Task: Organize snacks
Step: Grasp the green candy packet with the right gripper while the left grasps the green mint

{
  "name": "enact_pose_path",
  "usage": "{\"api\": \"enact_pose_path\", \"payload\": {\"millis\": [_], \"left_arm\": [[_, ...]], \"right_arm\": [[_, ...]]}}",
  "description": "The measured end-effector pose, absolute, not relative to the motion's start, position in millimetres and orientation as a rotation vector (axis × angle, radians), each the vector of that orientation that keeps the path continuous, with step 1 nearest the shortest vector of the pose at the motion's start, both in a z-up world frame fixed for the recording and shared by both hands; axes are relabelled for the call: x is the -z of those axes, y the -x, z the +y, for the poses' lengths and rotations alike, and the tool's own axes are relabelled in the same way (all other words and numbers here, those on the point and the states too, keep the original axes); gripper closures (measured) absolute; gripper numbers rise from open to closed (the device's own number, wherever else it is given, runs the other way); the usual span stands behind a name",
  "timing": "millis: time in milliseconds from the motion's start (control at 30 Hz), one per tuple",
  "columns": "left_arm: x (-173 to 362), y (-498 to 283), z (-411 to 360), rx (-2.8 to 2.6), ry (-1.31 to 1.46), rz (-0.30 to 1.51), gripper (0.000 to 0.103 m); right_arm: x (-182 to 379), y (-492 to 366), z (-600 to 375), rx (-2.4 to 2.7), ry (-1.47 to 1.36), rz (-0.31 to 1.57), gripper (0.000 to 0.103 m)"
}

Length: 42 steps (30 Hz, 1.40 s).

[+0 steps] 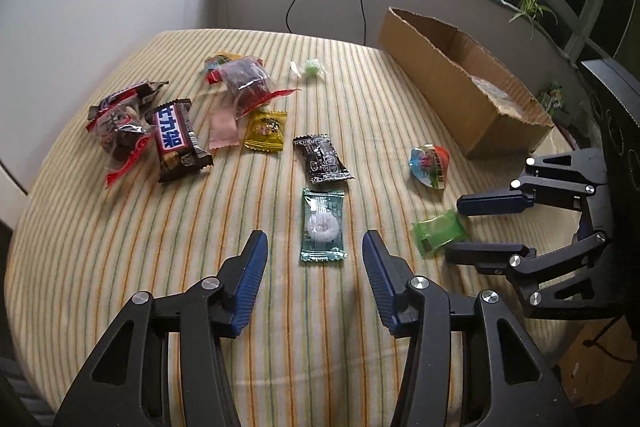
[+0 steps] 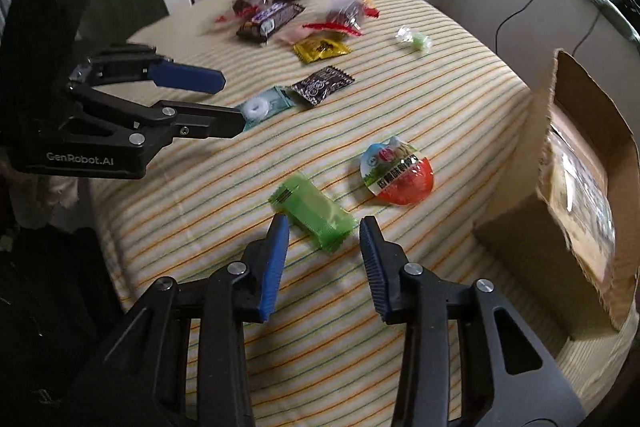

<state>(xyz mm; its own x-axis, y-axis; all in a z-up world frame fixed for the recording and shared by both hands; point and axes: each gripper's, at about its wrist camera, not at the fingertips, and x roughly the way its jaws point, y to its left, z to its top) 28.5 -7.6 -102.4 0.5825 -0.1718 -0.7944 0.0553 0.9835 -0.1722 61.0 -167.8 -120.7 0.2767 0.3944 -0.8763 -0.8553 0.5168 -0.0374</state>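
Where the left wrist view looks down, we see the left gripper (image 1: 315, 247) released, straddling the teal mint packet (image 1: 322, 225) on the striped cloth (image 1: 120, 247). In the right wrist view, the right gripper (image 2: 325, 229) stands unclenched around the green packet (image 2: 314, 213), near the cardboard box (image 2: 576, 195).

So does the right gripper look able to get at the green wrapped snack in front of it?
Probably yes. The right gripper has its jaws open on either side of the green wrapped snack, which lies flat on the striped cloth with nothing on top of it; the round jelly cup sits clear of it.
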Motion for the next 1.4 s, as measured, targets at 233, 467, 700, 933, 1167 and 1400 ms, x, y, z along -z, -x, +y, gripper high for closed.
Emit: {"api": "enact_pose_path", "payload": {"millis": [233,467,700,933,1167,1400], "left_arm": [[109,-35,-12,0.131,0.102,0.951,0.055],[111,-40,-15,0.128,0.070,0.952,0.065],[111,-41,-9,0.122,0.073,0.952,0.079],[110,-40,-6,0.129,0.090,0.951,0.081],[110,-38,-3,0.134,0.105,0.950,0.082],[107,-37,-4,0.141,0.121,0.943,0.082]], "right_arm": [[127,-68,-157,-0.932,0.601,0.956,0.064],[124,-66,-153,-0.980,0.616,0.941,0.064],[127,-64,-141,-1.001,0.711,0.917,0.063],[128,-69,-131,-1.018,0.756,0.901,0.052],[128,-75,-134,-1.046,0.721,0.946,0.064],[126,-72,-145,-1.026,0.668,0.961,0.082]]}}
